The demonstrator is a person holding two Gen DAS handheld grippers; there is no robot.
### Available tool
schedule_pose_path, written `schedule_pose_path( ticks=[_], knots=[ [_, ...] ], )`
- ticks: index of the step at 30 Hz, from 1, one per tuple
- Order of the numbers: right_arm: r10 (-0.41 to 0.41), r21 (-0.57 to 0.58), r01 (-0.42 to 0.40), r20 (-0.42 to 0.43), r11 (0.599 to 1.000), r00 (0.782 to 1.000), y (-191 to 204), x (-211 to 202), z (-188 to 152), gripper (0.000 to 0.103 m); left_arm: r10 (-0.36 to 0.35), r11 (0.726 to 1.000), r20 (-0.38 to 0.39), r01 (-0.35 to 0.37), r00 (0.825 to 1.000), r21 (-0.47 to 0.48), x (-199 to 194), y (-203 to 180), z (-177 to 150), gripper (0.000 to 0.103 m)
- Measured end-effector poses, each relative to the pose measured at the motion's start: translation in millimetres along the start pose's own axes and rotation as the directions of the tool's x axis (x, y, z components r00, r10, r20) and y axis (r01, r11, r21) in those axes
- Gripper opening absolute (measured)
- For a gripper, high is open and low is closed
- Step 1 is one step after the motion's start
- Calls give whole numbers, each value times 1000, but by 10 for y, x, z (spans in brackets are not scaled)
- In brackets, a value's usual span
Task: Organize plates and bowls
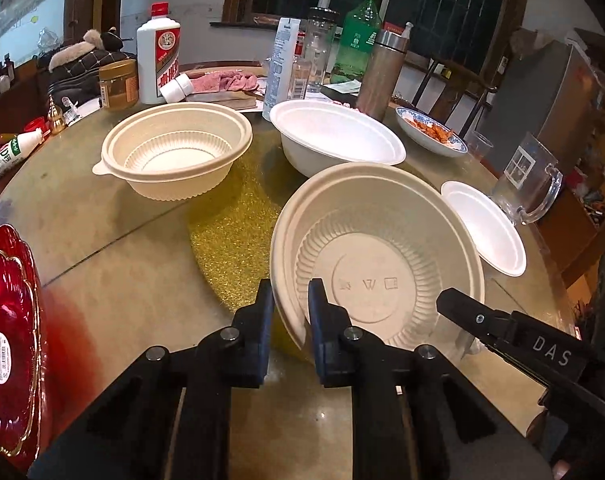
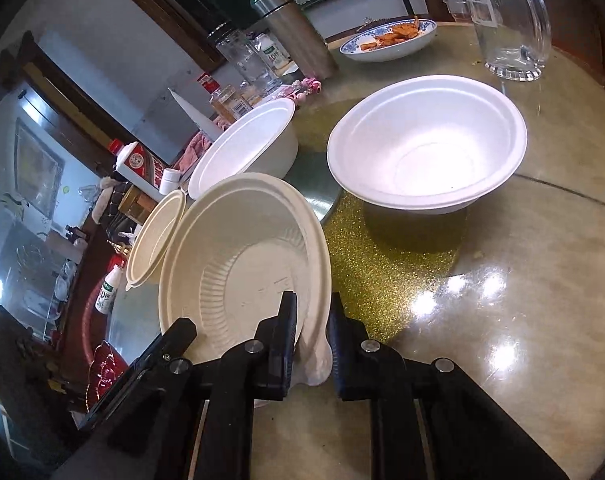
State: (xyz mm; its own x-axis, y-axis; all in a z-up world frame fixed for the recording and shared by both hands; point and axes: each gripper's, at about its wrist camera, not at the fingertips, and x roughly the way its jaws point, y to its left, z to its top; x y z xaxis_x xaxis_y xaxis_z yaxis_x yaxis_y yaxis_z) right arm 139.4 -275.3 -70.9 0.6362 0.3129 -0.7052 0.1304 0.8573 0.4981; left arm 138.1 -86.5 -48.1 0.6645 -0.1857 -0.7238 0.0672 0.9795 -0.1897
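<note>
Both grippers pinch one cream bowl (image 1: 382,264) by its rim: left gripper (image 1: 291,300), right gripper (image 2: 312,312). It is tilted above the table (image 1: 122,264); a second cream bowl (image 1: 174,152) stands behind

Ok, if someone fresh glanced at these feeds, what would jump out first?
The cream ribbed bowl, tipped up front and centre, pinched at its rim by both the left gripper and the right gripper. Next, the red plate at the table's near left edge, and the glittery gold mat mid-table.
</note>
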Motion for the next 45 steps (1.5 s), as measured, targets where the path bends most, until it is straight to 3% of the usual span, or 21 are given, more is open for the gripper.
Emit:
schedule_pose_path(
  ticks=[34,41,45],
  knots=[
    [22,-91,-13,99,996,995,143,-196,-61,15,78,995,156,-87,985,52,-222,-114,-62,15],
    [42,-110,-30,112,994,993,220,-277,-32,15,120,989,192,-133,974,56,-305,-157,-18,15],
    [58,-153,-42,103,987,993,396,-359,-65,15,152,987,175,-160,973,32,-477,-76,11,15]
  ],
)
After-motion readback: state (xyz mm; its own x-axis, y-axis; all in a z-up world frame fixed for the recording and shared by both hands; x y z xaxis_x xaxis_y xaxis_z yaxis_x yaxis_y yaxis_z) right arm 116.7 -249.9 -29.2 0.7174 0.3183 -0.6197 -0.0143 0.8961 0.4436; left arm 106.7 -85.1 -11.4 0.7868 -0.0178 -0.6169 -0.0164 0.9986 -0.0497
